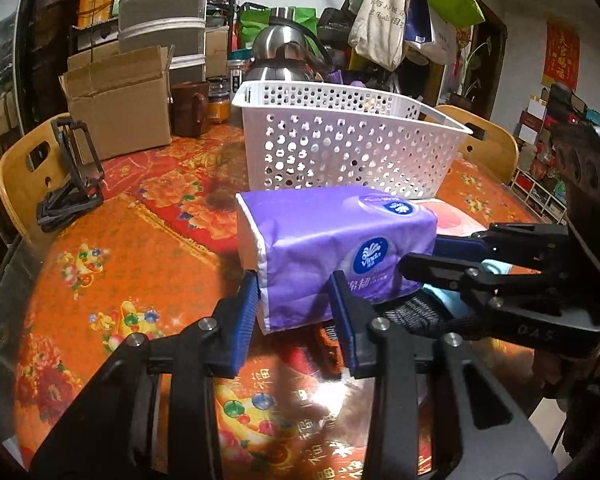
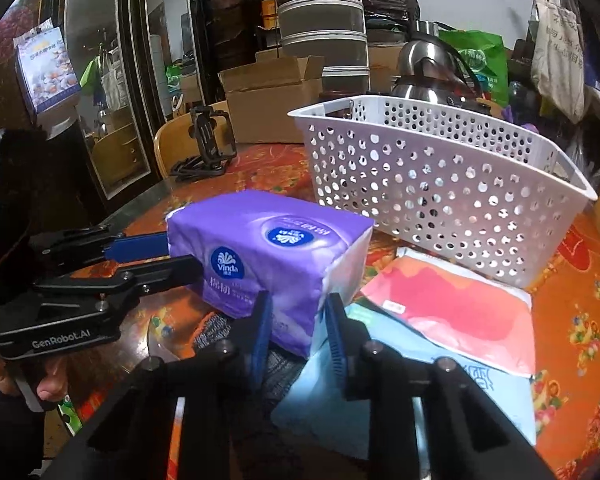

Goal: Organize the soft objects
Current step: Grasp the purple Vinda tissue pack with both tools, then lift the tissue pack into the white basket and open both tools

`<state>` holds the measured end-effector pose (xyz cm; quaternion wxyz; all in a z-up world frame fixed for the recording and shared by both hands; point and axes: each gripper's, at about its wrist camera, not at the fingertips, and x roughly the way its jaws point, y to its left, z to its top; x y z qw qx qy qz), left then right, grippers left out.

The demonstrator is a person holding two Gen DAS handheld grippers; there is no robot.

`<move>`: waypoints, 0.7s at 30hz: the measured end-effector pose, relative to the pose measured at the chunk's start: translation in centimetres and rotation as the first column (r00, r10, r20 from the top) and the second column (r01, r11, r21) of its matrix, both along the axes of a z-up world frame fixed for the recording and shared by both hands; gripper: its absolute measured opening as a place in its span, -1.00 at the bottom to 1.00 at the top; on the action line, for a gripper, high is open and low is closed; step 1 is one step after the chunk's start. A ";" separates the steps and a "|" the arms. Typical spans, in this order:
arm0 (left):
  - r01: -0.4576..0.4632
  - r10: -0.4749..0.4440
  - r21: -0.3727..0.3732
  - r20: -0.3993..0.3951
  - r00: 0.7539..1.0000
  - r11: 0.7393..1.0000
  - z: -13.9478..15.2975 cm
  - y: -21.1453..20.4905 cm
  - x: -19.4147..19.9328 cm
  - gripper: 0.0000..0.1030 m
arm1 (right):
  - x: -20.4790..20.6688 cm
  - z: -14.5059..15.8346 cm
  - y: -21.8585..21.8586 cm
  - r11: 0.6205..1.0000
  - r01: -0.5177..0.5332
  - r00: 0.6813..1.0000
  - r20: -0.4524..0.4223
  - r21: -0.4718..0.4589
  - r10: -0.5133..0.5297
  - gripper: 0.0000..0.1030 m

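A purple Vinda tissue pack (image 1: 332,240) (image 2: 268,248) is held just above the table in front of a white perforated basket (image 1: 340,148) (image 2: 440,184). My left gripper (image 1: 296,312) is shut on its near left corner; its blue pads (image 1: 246,316) press the wrapper. My right gripper (image 2: 298,324) is shut on the pack's other end, and it shows at the right of the left wrist view (image 1: 440,256). A red-and-white tissue pack (image 2: 452,312) and a light blue pack (image 2: 380,400) lie on the table under and right of it. A dark knitted item (image 1: 412,312) lies beneath.
The table has an orange-red floral cloth (image 1: 120,248). A cardboard box (image 1: 120,100), a brown mug (image 1: 190,108), jars and a steel kettle (image 1: 280,52) stand behind the basket. A black folding stand (image 1: 72,176) sits at the left. Wooden chair backs (image 1: 20,184) flank the table.
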<state>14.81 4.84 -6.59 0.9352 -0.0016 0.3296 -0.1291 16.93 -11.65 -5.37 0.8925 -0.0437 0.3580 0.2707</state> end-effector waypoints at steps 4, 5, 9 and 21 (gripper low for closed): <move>-0.005 0.005 0.002 0.032 0.999 1.000 1.1 -0.3 -0.7 -0.35 | -0.3 0.5 -0.5 1.000 0.006 1.000 0.008 0.016 -0.006 -0.53; -0.006 0.006 0.000 0.037 0.999 1.000 1.4 -0.4 -0.9 -0.35 | -0.5 0.7 -0.6 1.000 0.008 1.000 0.017 0.014 -0.008 -0.53; -0.004 0.004 0.010 0.068 0.998 1.000 2.9 -1.2 -1.5 -0.35 | -1.0 1.9 -1.2 1.000 0.024 0.999 0.047 0.018 -0.025 -0.54; 0.039 -0.040 0.006 0.148 0.988 0.999 8.7 -5.4 -1.1 -0.35 | -2.5 7.8 -4.2 0.996 0.093 0.980 0.175 0.010 -0.094 -0.54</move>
